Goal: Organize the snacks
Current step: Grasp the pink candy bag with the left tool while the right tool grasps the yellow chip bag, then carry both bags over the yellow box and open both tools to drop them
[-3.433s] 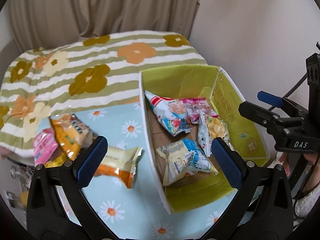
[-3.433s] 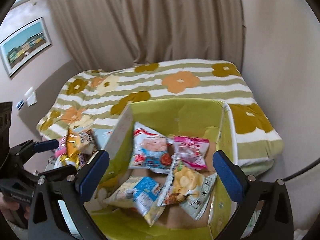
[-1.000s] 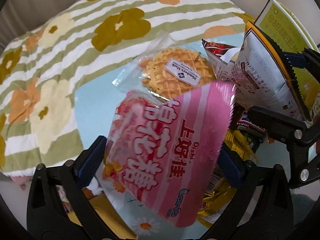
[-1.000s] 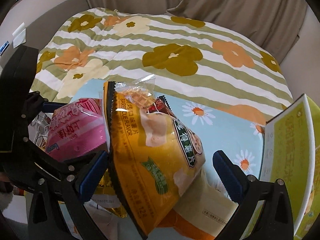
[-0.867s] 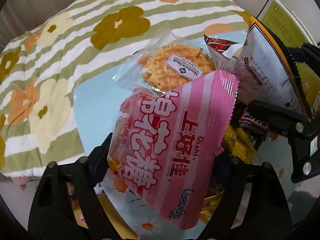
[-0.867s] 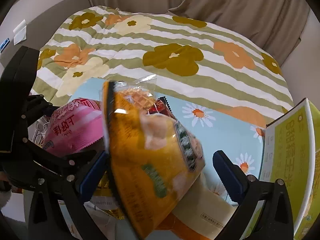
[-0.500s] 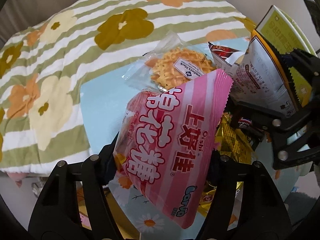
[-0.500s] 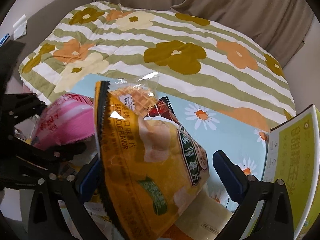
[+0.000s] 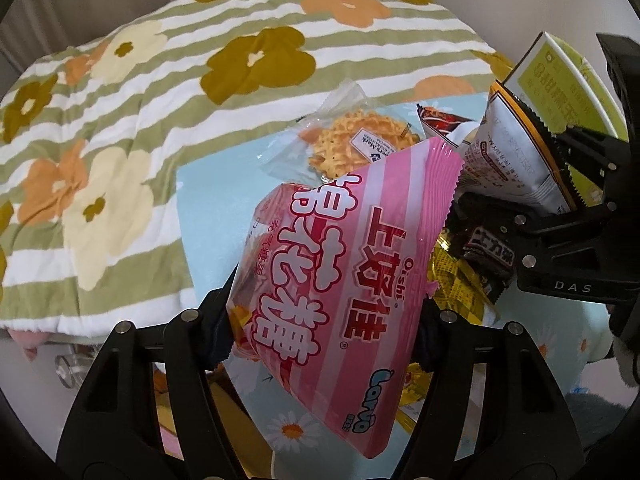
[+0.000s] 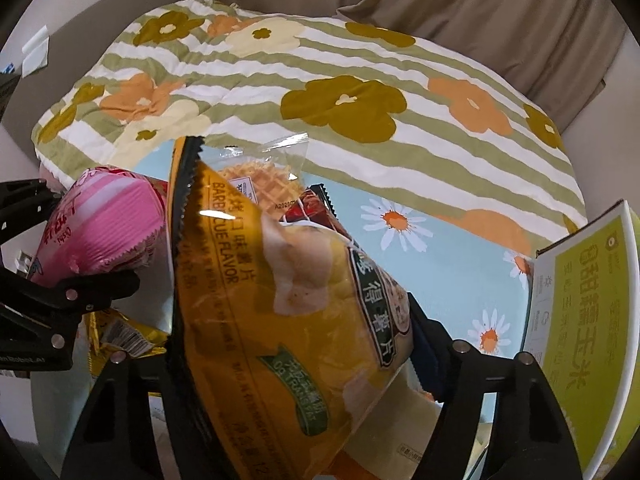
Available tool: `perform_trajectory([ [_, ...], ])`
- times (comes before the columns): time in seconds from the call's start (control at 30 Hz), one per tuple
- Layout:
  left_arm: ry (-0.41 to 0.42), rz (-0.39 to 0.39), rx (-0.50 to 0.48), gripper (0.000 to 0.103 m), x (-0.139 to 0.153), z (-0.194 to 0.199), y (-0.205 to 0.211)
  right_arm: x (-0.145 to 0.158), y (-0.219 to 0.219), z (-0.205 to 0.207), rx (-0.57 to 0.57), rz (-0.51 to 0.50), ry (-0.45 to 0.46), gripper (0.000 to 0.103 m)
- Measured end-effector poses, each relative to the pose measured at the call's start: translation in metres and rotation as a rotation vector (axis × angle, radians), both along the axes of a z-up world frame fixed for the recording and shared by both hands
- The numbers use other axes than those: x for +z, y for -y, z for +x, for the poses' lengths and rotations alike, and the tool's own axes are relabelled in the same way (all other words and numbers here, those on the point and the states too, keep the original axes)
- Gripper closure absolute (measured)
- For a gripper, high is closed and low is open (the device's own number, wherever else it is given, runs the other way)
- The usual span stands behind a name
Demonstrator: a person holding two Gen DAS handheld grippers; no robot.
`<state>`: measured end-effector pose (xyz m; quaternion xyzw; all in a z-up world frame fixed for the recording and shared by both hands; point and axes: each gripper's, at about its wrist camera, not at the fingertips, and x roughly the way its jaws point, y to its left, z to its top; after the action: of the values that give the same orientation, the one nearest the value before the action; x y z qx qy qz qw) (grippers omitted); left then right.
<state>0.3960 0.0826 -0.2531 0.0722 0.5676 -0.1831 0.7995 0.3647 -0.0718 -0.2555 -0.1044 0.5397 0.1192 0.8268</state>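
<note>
Over on the left side, the left gripper has just been closing and now has its pads pressed into both flanks of the puffy pink-and-white striped foil snack bag, jaws drawn in to the bag's width, the pack tipped up off the pale blue daisy-print cloth. A second ago those jaws stood wide around it, so this is a fresh pinch! Just beyond its fingertips lies the clear plastic packet of golden waffle biscuit, loose on the cloth, and off to its right a small dark wrapper and crinkly gold packets wait in the heap. Moving right, the right gripper has been closing too, and the big orange-yellow barbecue crisp bag with the black serrated edge sits squeezed between its fingers, held up on edge. Further right of that gripper stands the yellow-green cardboard box, its flap nearest, well apart from both bags. So both hands are loaded at once, I'd say: picking is done for this pair, and the carry across to the box comes next. Air-filled, slippery bags, mind, so either could squirm loose.
</note>
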Motion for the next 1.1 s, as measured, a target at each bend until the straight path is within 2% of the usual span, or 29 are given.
perform_trajectory([
  [0.3, 0.049, -0.002, 0.038, 0.039, 0.032, -0.009, -0.007, 0.033, 0.008, -0.014, -0.024, 0.066, 0.066, 0.034],
  [0.6, 0.138, -0.03, 0.048, 0.039, 0.093, -0.013, 0.007, 0.096, 0.036, -0.034, -0.065, 0.164, 0.161, 0.034],
  [0.77, 0.208, -0.043, 0.043, 0.039, 0.131, -0.025, 0.041, 0.135, 0.072, -0.048, -0.063, 0.265, 0.21, 0.034],
  [0.93, 0.265, -0.072, 0.067, 0.039, 0.162, -0.039, 0.087, 0.169, 0.117, -0.066, -0.036, 0.28, 0.265, 0.034],
  [1.1, 0.303, -0.108, 0.069, 0.039, 0.184, -0.054, 0.15, 0.189, 0.174, -0.081, -0.024, 0.263, 0.302, 0.034],
])
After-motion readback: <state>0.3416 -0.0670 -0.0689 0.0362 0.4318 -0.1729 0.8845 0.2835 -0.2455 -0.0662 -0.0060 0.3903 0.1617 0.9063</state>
